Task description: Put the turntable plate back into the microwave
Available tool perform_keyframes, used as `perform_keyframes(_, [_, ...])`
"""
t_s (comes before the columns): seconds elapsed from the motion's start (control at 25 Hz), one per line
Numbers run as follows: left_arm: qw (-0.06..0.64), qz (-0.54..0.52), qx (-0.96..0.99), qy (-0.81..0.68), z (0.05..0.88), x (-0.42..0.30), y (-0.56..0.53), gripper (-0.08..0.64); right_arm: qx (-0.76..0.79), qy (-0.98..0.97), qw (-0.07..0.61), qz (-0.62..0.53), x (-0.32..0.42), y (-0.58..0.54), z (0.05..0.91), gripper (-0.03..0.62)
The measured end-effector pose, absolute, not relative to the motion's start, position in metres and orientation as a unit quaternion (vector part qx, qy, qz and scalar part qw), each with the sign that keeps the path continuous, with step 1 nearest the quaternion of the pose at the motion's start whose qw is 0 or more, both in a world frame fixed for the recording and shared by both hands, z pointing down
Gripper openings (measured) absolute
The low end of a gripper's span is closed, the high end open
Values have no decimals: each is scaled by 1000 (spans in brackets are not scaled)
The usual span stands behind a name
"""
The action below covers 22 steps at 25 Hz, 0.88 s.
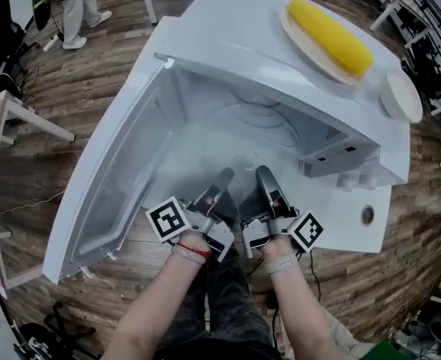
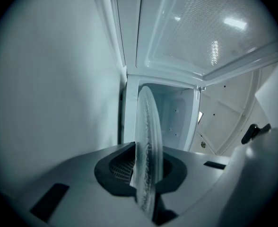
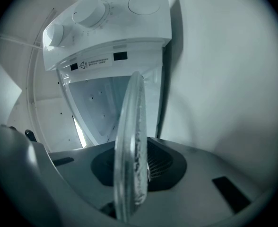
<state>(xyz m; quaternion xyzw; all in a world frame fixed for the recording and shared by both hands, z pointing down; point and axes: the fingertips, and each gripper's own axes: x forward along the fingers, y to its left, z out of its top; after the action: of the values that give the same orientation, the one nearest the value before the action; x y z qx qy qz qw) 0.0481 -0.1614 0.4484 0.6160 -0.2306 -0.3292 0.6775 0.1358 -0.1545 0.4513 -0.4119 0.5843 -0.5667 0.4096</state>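
We have the glass plate (image 1: pixel 235 145) pinched by its near rim in both tools: the left gripper (image 1: pixel 222 177) has its jaws closed on the rim, which stands edge-on between them in the left gripper view (image 2: pixel 147 150), and the right gripper (image 1: pixel 265 177) clamps the rim just beside it in the same way (image 3: pixel 129 150). The plate lies roughly flat and reaches into the open mouth of the microwave (image 1: pixel 228 36), whose door (image 1: pixel 108 186) is swung wide to the left, and the whole oven sits on the white tabletop (image 1: pixel 340 216). We judge this to be the sliding-in step, with the plate partly inside but not yet seated. To do it well, we should move both hands forward together at the same height so the glass does not twist between the two grips, and carry it just clear of the cavity floor, not dragging it. The hub under the plate has to settle onto the drive in the middle of the floor, which we cannot make out here, so we should lower slowly and open the jaws only once the glass rests flat. The grip is on a thin, smooth rim, so a tilt could let it slip.
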Motion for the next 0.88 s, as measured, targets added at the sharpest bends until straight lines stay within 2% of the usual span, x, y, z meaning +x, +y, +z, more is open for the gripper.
perform_keyframes(0.88, [678, -325, 620, -226, 449, 41, -169, 31, -404, 582, 420, -567, 139, -177, 447, 73])
